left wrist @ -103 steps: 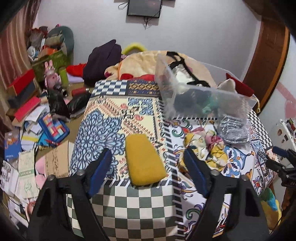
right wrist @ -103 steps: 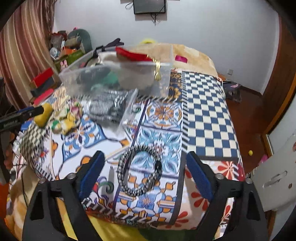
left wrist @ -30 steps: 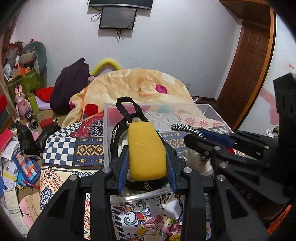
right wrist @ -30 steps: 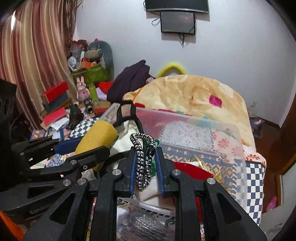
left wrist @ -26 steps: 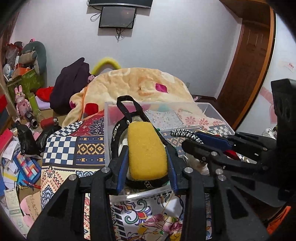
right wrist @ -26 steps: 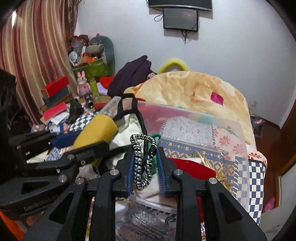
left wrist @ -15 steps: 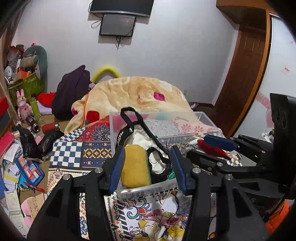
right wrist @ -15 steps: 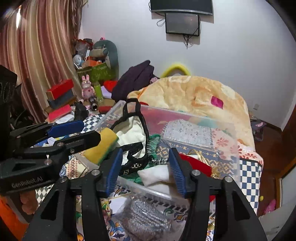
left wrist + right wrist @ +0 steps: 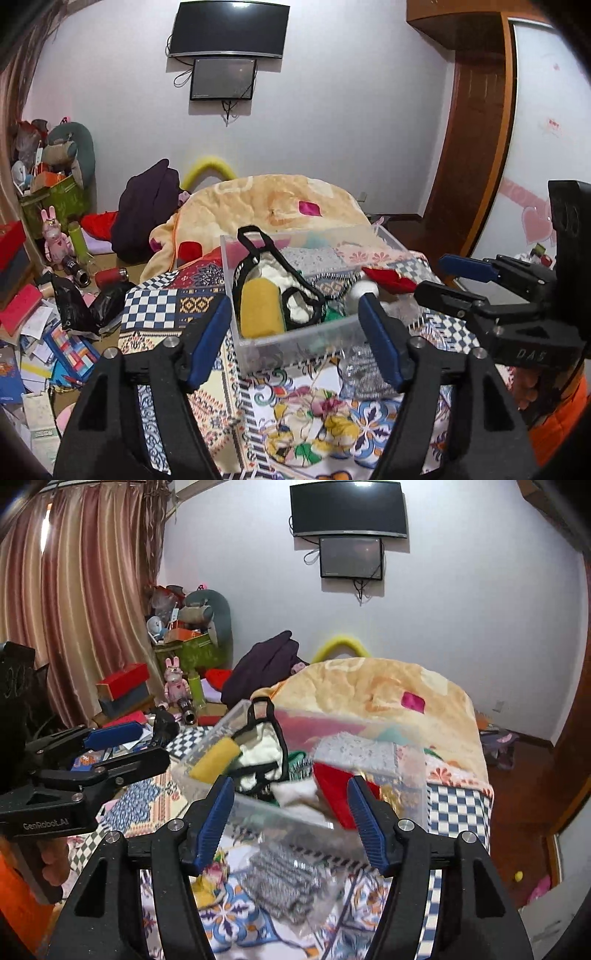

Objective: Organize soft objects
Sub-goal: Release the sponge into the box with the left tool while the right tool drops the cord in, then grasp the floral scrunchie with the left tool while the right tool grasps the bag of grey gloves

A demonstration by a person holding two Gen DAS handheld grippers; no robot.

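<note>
A clear plastic bin [image 9: 295, 334] stands on the patterned bedspread [image 9: 155, 306]. Inside it lie the yellow sponge [image 9: 260, 308], a black-and-white bag [image 9: 291, 280], a red cloth [image 9: 388, 278] and the black-and-white cord [image 9: 334, 290]. My left gripper [image 9: 295, 339] is open and empty, just in front of the bin. My right gripper [image 9: 291, 819] is open and empty, in front of the bin [image 9: 306, 816]; the sponge [image 9: 216, 758] shows at the bin's left end. A flowery cloth [image 9: 314, 424] and a clear bag of grey fabric [image 9: 288, 882] lie on the bedspread before the bin.
A peach blanket [image 9: 266, 203] is heaped behind the bin. Books, boxes and toys [image 9: 44, 295] clutter the floor to the left. A wooden door [image 9: 469, 147] stands at the right. Each gripper shows in the other's view, right one [image 9: 498, 291], left one [image 9: 85, 760].
Both grippers opened and let go: the sponge and the cord now lie in the bin. Both grippers have pulled back from the bin and opened wider.
</note>
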